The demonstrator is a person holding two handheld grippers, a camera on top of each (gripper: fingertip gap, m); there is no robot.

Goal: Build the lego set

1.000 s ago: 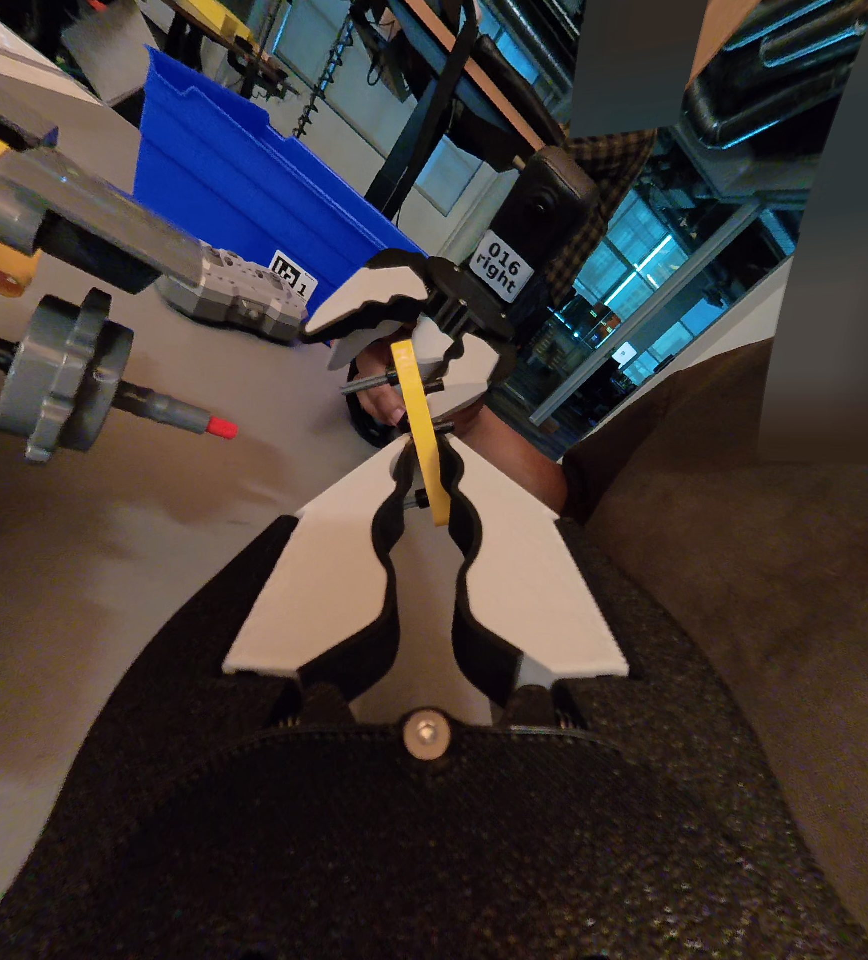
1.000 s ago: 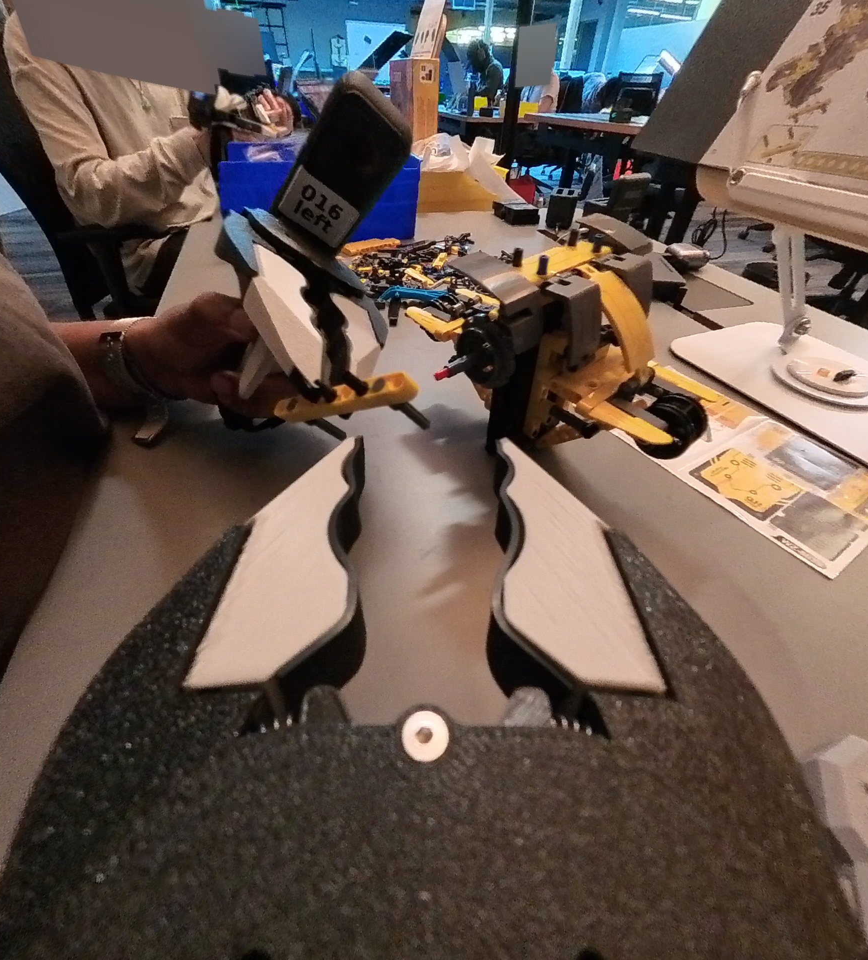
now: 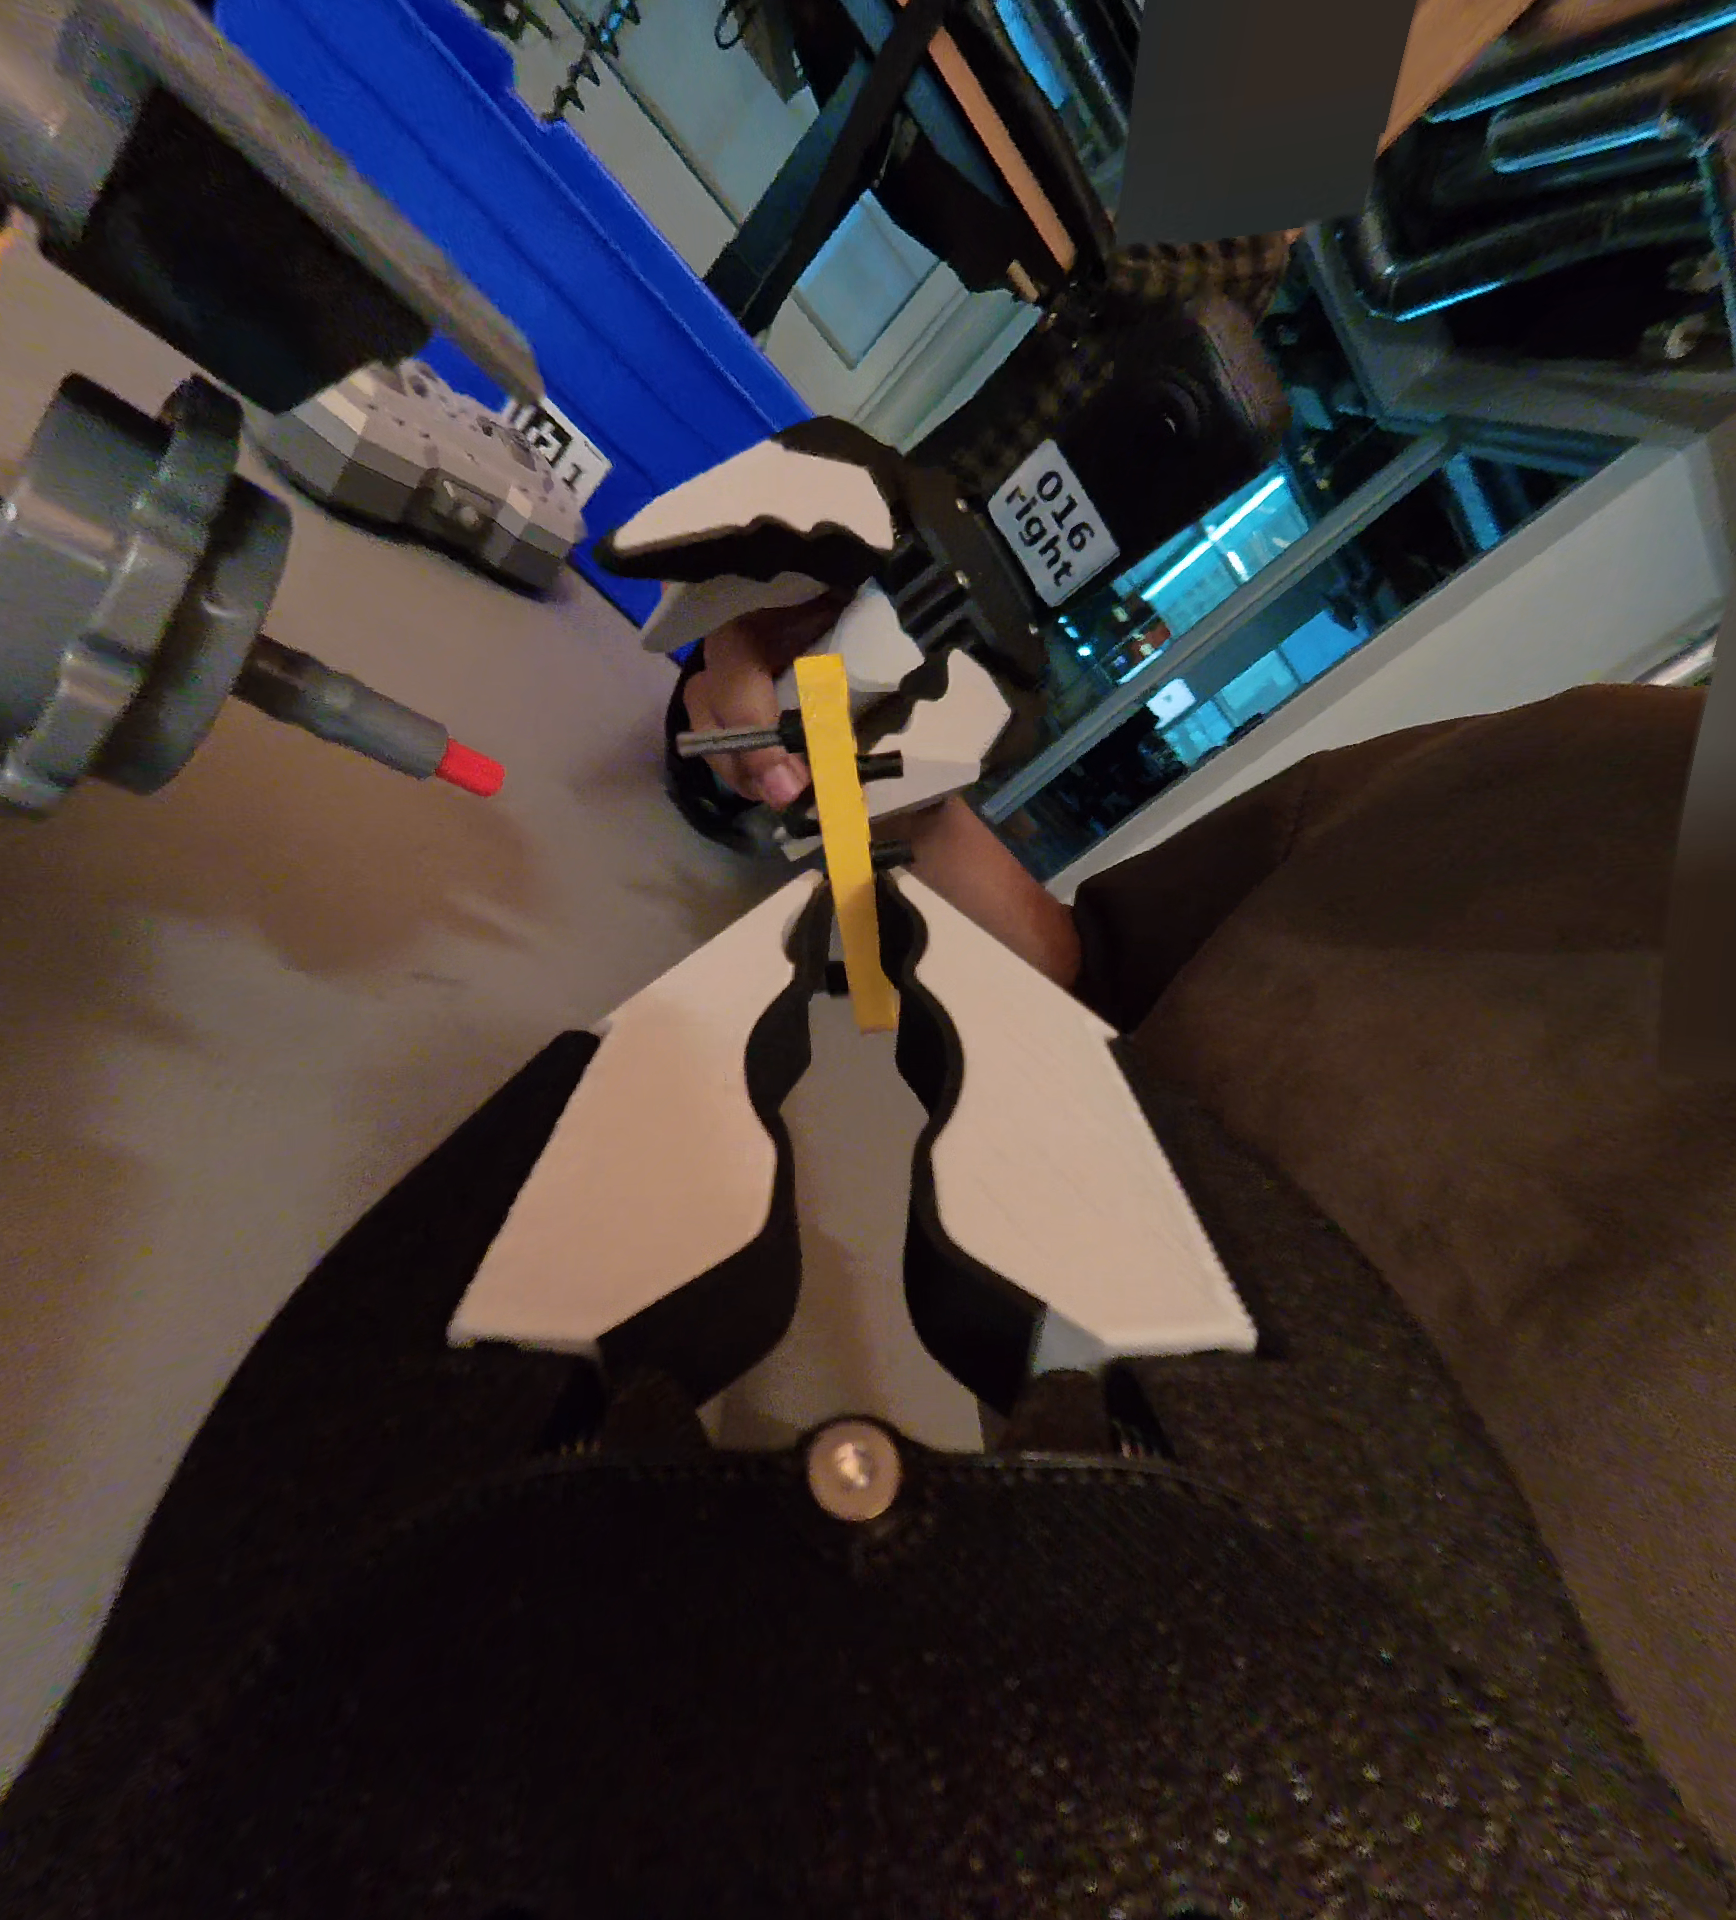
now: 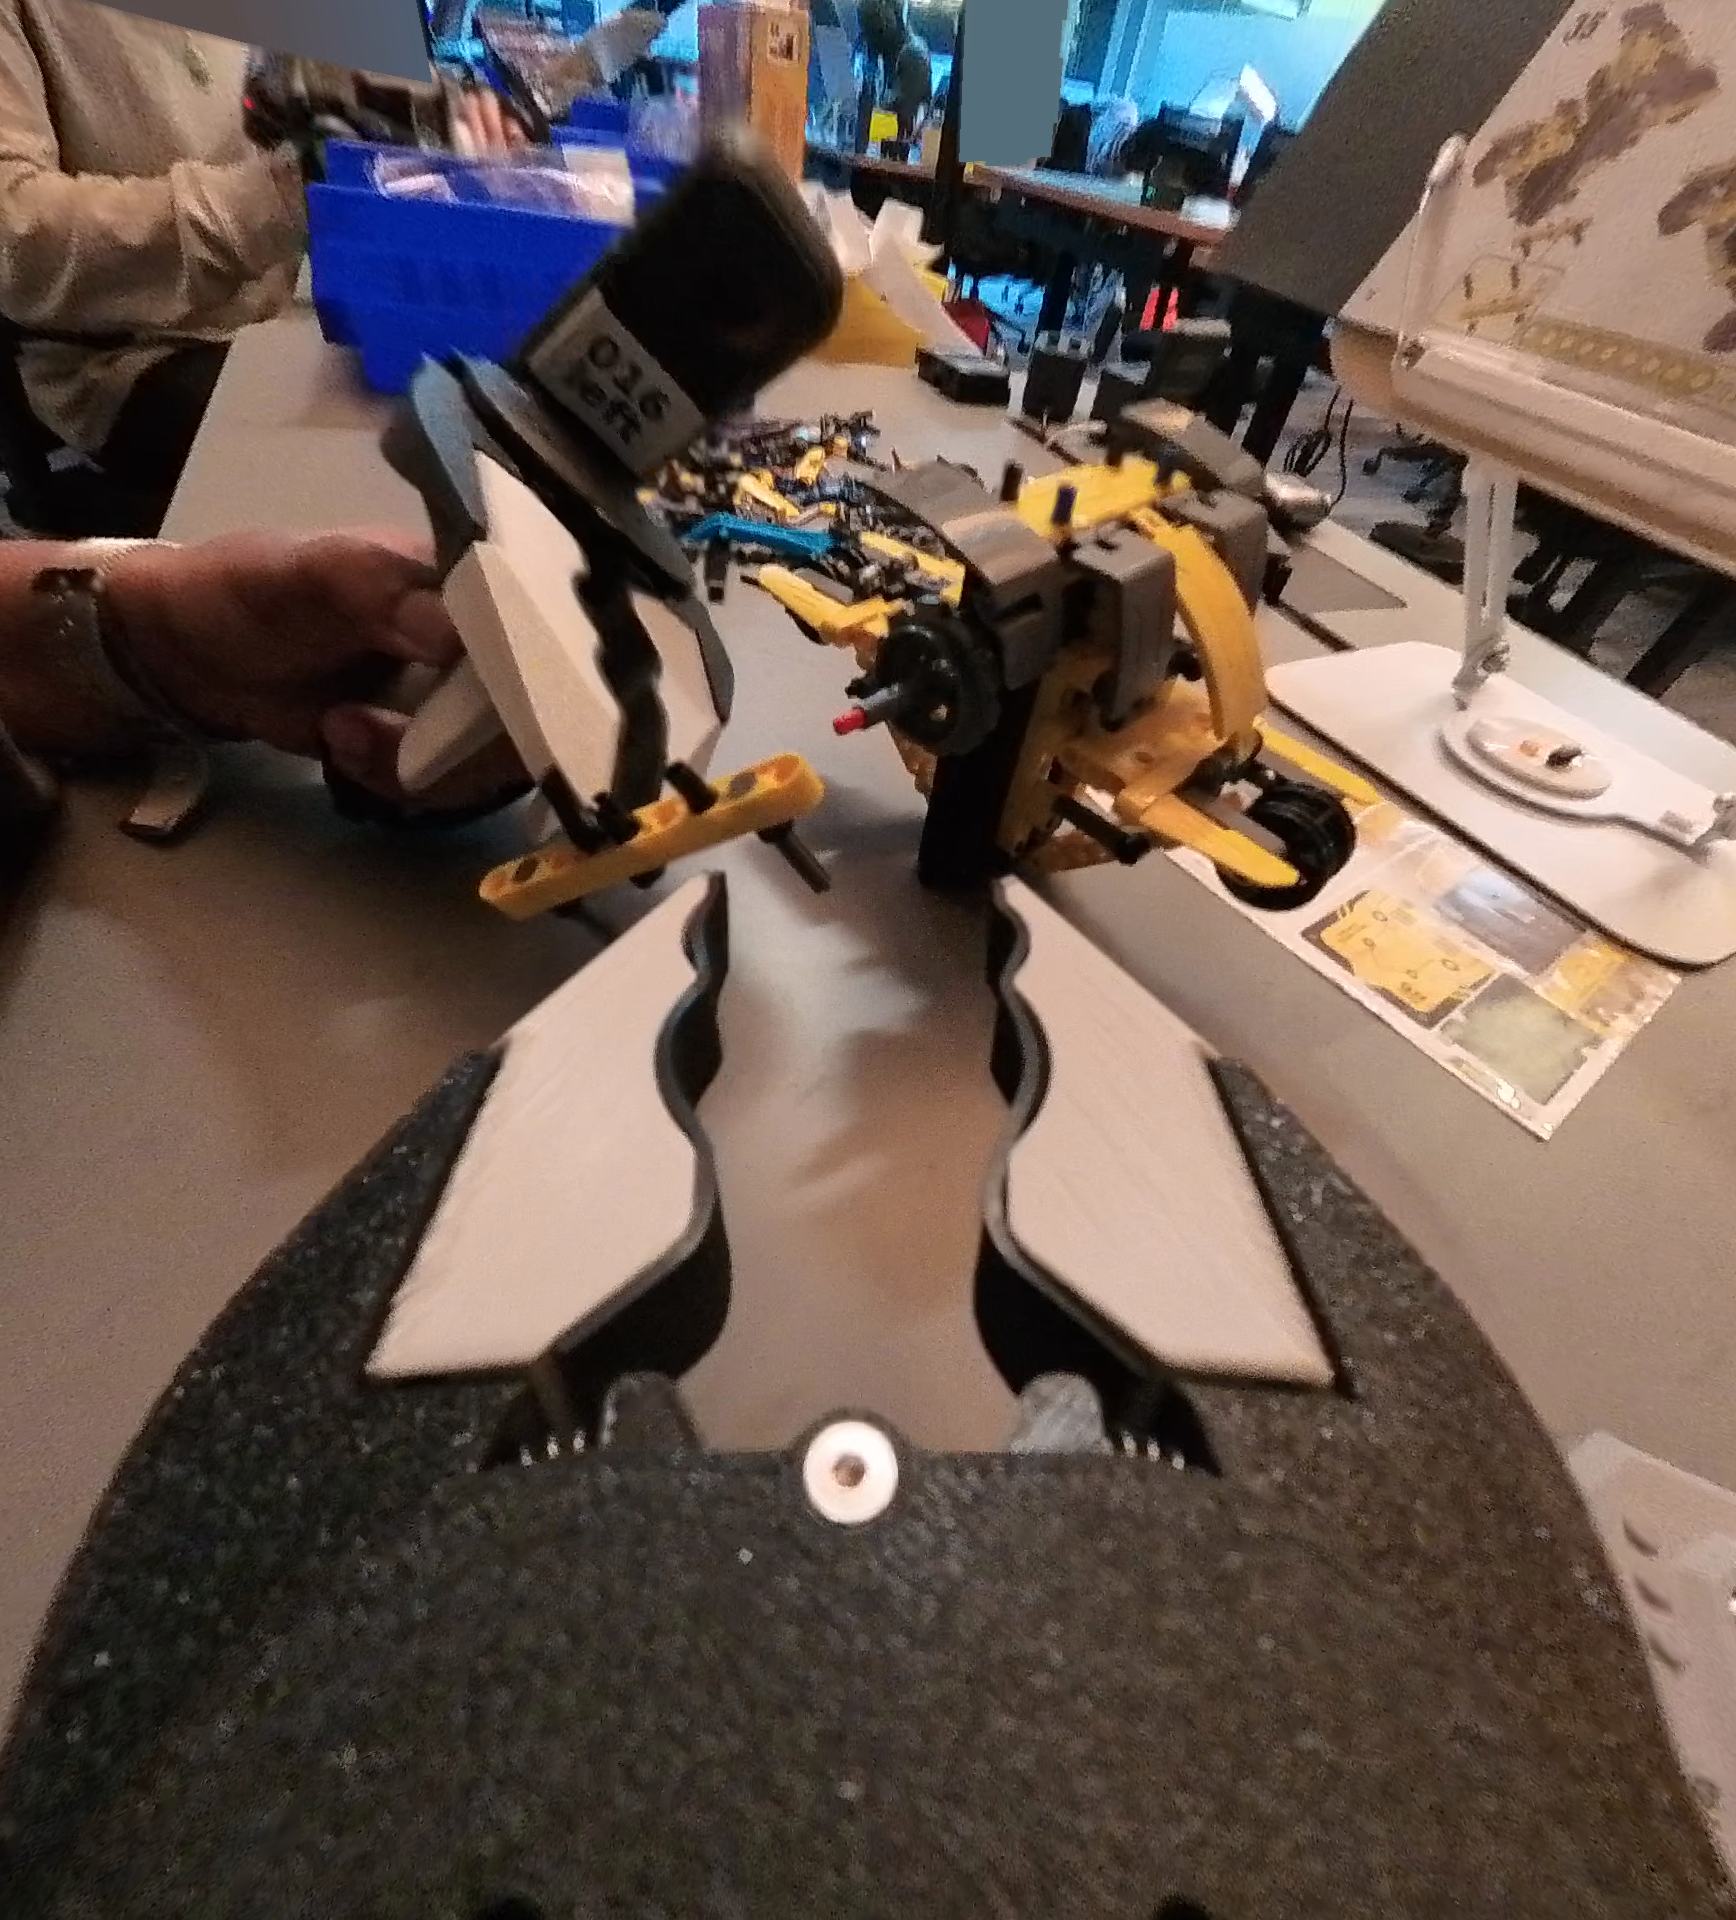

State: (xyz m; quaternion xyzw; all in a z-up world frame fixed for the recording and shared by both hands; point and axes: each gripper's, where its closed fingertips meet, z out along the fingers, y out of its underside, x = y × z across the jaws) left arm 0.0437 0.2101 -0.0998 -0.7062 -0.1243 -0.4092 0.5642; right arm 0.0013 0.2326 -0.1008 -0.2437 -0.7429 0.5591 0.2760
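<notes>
My left gripper [image 3: 851, 896] is shut on a yellow beam [image 3: 843, 831] with black pins and a dark axle through it. In the right wrist view the same beam [image 4: 656, 831] hangs under the left gripper [image 4: 625, 821], just above the grey table [image 4: 220, 1039]. My right gripper [image 4: 856, 899] is open and empty, its fingertips close to the beam and to the base of a yellow and grey brick model [image 4: 1082, 665]. The model's grey knob [image 3: 105, 592] and red-tipped axle [image 3: 467, 771] show at the left of the left wrist view. The right gripper [image 3: 822, 613] faces me there, open.
A blue bin [image 4: 448, 260] stands at the back left, with a pile of loose bricks [image 4: 791, 488] beside the model. An instruction sheet [image 4: 1466, 977] and a white stand [image 4: 1622, 831] lie to the right. A grey part [image 3: 428, 478] sits by the bin. A seated person [image 4: 85, 177] is behind.
The left gripper with the yellow beam has moved closer to the right gripper and the model. The right gripper stays open. The model looks nearer in both views.
</notes>
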